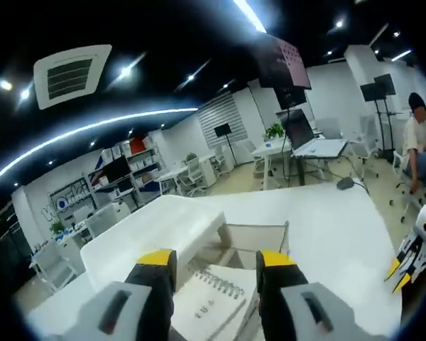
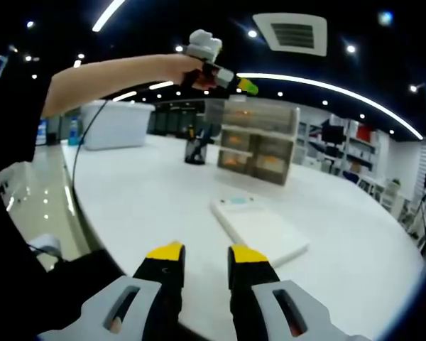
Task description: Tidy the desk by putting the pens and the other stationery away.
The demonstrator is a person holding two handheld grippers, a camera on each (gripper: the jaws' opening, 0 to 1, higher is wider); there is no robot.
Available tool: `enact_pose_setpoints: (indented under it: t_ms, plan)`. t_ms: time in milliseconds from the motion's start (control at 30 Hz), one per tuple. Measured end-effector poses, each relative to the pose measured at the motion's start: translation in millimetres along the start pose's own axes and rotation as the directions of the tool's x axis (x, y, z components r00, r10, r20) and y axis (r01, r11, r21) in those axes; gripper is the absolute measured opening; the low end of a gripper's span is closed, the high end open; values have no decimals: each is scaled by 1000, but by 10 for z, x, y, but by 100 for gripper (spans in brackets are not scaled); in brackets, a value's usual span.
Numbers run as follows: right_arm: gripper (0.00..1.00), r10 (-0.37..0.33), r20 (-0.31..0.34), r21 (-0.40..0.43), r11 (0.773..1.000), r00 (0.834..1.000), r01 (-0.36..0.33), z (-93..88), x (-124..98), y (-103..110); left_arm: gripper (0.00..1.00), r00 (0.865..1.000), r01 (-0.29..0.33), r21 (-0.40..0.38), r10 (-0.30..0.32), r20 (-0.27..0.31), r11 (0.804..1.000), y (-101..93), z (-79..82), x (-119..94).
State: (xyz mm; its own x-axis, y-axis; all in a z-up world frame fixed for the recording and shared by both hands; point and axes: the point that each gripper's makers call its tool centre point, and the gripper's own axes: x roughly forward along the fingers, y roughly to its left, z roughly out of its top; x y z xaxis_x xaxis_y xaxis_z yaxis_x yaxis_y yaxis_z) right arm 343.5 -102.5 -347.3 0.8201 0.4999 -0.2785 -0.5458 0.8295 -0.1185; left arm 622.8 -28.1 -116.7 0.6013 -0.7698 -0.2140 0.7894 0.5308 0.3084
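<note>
My left gripper is open, with its yellow-tipped jaws wide apart. Past the gap lies a white spiral notebook, beside a clear-walled box on the white desk. In the right gripper view a bare arm holds that left gripper high above a translucent drawer unit. My right gripper hangs open and empty over the desk's near edge. Ahead of it lies a flat white book. A black pen holder stands left of the drawers. The right gripper also shows at the right of the left gripper view.
A large white box stands at the far left of the desk. Beyond the desk are other office tables, one bearing a laptop, shelves and chairs. A person sits at the right.
</note>
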Motion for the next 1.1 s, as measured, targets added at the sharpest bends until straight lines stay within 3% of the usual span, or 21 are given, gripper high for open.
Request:
enact_pose_setpoints:
  t_ms: [67,267,433,933,1000,1100]
  plan:
    - [22,3,0,-2,1000,1000,-3,9,5,21,56,999,-5,10,5,33,1000,-132,45,-84]
    - [23,17,8,4,1000,1000,-17,42,18,91,56,992,49,13,-50,116,999,-648,78,-398]
    - [25,30,22,6,1000,999,-30,90,24,160,56,986,65,-4,-64,151,998,-791,6,-599]
    - [31,63,74,48,997,995,-67,193,15,188,57,975,101,-49,-89,206,994,-1564,-645,-1365]
    - [35,85,89,64,994,992,-91,212,14,220,56,973,93,-59,-78,219,994,-1525,-729,-1479]
    - [36,105,105,81,990,989,-113,239,16,295,56,970,76,-68,-58,235,995,-1634,-912,-1650]
